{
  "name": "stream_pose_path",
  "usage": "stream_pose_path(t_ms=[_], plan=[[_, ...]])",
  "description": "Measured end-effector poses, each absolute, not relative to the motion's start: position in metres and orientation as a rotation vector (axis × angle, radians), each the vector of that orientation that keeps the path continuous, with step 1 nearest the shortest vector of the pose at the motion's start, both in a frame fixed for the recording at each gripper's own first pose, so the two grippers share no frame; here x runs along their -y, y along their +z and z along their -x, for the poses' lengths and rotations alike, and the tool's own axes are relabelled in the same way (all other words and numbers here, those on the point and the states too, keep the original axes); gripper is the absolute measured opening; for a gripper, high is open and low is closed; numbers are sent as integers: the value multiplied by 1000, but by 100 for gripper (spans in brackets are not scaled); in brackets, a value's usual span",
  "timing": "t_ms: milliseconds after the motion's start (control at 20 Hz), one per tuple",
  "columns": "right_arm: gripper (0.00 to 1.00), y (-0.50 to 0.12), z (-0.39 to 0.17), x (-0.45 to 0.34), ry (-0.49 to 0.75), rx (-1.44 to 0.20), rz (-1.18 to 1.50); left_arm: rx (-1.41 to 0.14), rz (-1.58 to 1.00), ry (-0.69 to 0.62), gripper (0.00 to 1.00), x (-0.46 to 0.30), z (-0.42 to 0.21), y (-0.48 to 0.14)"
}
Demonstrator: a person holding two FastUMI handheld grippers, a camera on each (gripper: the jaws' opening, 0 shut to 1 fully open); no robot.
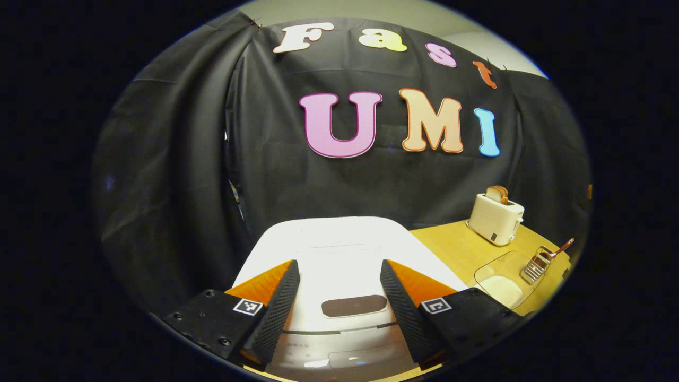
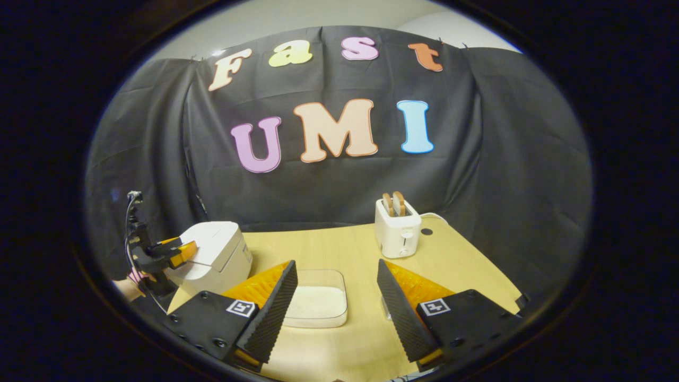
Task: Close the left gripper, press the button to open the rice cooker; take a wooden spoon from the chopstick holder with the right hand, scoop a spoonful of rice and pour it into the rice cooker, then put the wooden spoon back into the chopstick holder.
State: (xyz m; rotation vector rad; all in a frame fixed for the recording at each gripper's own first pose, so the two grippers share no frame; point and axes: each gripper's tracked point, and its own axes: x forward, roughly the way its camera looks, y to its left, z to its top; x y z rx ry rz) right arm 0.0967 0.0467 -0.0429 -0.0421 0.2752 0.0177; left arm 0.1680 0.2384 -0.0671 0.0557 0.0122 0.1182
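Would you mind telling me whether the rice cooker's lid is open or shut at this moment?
Shut. The rice cooker has its lid lying flat on the body, and the left gripper, fingers apart, hovers over it.
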Motion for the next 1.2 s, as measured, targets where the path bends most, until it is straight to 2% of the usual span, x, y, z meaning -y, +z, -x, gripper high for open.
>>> stream_pose_path(t_ms=[300, 700, 950, 1200], plan=[[96, -49, -87, -48, 6, -285, 54, 95, -57, 140, 91, -236, -169, -68], [94, -48, -75, -53, -2, -276, 40, 97, -64, 142, 89, -235, -169, -67], [94, -43, -70, -53, 6, -261, 46, -1, -87, 123, 87, -229, -166, -66], [94, -32, -65, -53, 24, -232, 53, 71, -120, 85, 93, -199, -143, -20]])
